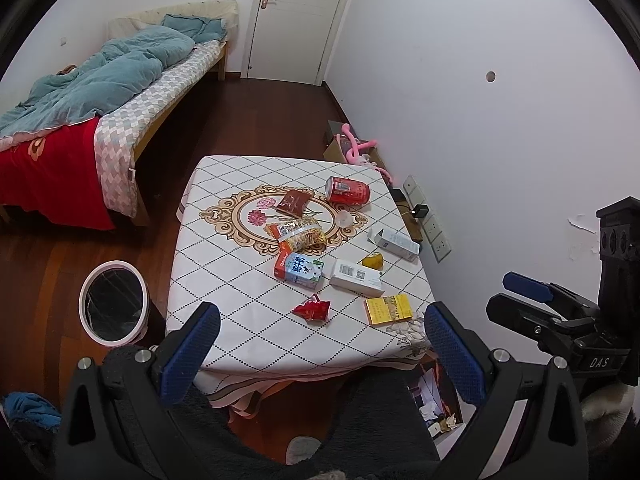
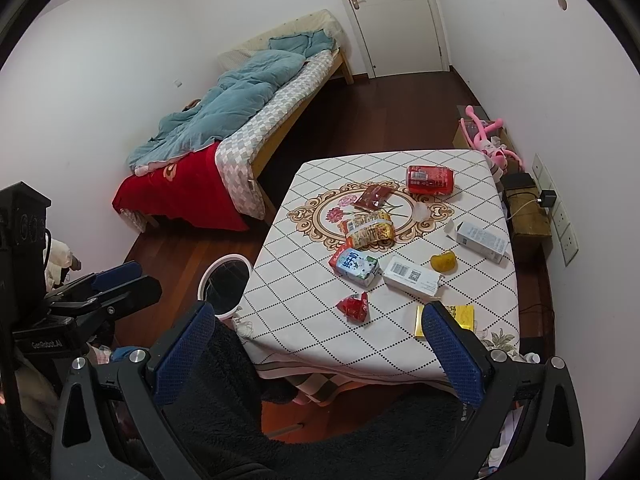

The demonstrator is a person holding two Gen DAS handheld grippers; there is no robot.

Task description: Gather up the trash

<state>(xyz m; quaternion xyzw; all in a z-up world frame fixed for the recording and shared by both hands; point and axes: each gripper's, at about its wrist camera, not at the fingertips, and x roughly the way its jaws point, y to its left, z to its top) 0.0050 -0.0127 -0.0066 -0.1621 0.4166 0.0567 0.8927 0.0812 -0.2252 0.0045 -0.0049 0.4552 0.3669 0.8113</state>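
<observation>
Both hand-held grippers are held back from the surface, well above its near edge, nothing between the fingers. Left hand-held gripper (image 1: 320,344) is spread wide, blue pads far apart, empty. Right hand-held gripper (image 2: 320,344) is the same: wide open, empty; it also shows at the right edge of the left wrist view (image 1: 532,292), where its opening can't be judged.

The surface (image 1: 224,280) has a white diamond-pattern cloth with a floral medallion. The trash is all on it:
- red can (image 1: 347,190) on its side, far right of the medallion
- dark red sachet (image 1: 294,204) just left of the can
- clear plastic lid (image 1: 345,219) near the can, small, hard to make out
- snack wrappers (image 1: 298,234) bunched mid-surface
- milk carton (image 1: 300,269) lying flat, just beside the wrappers on the near side
- white barcode box (image 1: 355,278) touching or nearly touching the carton's right end
- orange peel (image 1: 373,261) just behind that box
- white-blue open box (image 1: 396,242) near the right edge
- crumpled red wrapper (image 1: 312,309) nearest the grippers, alone
- yellow pack (image 1: 388,310) at the near right; in the right wrist view the right finger partly covers it (image 2: 464,316)

The trash bin (image 1: 112,300), white rim with a dark liner, stands on the floor just left of the surface's near corner. The bed (image 1: 100,92) with its teal quilt is well apart, along the left wall.
</observation>
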